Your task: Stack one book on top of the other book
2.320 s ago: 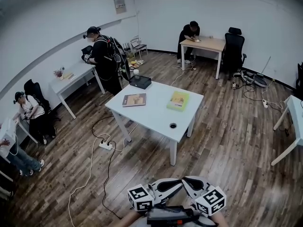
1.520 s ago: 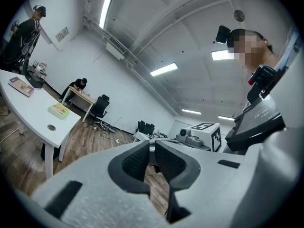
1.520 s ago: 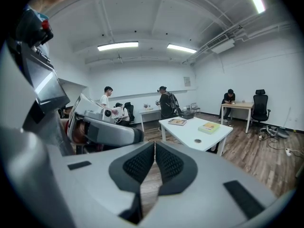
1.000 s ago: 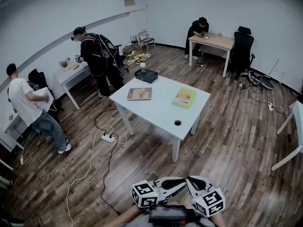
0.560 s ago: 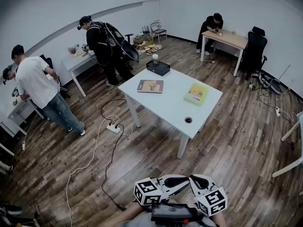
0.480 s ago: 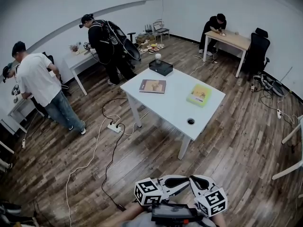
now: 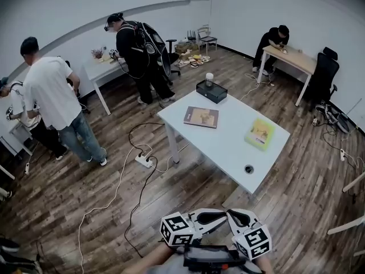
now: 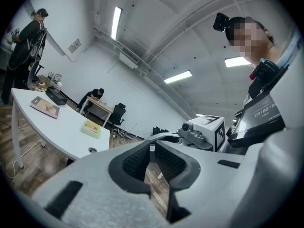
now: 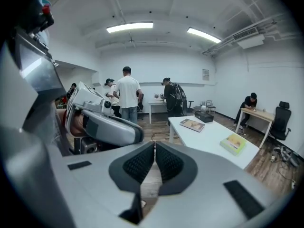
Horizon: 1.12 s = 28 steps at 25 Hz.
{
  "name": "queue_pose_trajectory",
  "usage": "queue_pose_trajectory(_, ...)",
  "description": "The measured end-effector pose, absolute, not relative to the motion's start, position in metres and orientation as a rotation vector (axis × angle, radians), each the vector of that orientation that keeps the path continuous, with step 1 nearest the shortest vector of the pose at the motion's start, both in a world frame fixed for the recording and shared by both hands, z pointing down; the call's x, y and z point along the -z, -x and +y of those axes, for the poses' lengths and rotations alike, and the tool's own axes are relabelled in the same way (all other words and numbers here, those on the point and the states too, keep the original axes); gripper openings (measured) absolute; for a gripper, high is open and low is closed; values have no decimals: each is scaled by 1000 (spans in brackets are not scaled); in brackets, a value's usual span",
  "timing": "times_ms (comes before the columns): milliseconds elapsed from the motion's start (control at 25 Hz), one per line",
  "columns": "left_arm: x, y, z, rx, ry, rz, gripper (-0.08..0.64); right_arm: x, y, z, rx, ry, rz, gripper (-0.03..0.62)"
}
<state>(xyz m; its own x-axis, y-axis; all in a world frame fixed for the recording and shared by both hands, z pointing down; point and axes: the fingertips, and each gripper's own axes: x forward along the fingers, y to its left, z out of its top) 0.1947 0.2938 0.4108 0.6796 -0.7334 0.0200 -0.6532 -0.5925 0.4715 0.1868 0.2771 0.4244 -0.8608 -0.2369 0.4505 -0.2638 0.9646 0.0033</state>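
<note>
A brown book (image 7: 201,117) lies flat near the middle of the white table (image 7: 228,150). A yellow-green book (image 7: 259,134) lies apart from it, toward the table's right edge. Both grippers are held close to my body at the bottom of the head view, well short of the table. My left gripper (image 7: 220,215) and right gripper (image 7: 232,215) are both shut with nothing between the pads. The left gripper view shows the brown book (image 8: 45,106) and the yellow-green book (image 8: 90,128) far off. In the right gripper view the brown book (image 9: 192,124) and the yellow-green book (image 9: 233,143) lie ahead.
A black box (image 7: 211,90) with a white cup sits at the table's far end, and a cable hole (image 7: 248,169) near its front corner. A power strip (image 7: 142,160) and cables lie on the wood floor to the left. People (image 7: 54,101) stand left, another sits at a desk (image 7: 296,59).
The table has come nearer and shifted right in the head view. A person in a white shirt has walked in at the left. Both grippers stay shut and together.
</note>
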Motion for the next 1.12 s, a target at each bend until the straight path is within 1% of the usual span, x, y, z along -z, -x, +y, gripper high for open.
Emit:
queue_pose_trajectory(200,-398,-128,271,239,-2472,-1089,41,-414,-121,255,-76,-377,-2677,29)
queue_pose_trajectory(400,-407,-83,259,185,-2500,-1079,41,-422,-75,243,-99,-383,-2672,29)
queue_pose_trajectory(600,-412,-51,251,208,-2489,-1077,41,-425,-43,235,-75,-389,-2634,29)
queue_pose_trajectory(880,-409,-24,231,224,-2483,-1089,41,-425,-16,215,-52,-373,-2603,29)
queue_pose_trajectory(1120,-419,7,202,188,-2446,-1150,41,-433,15,187,-52,-312,-2602,29)
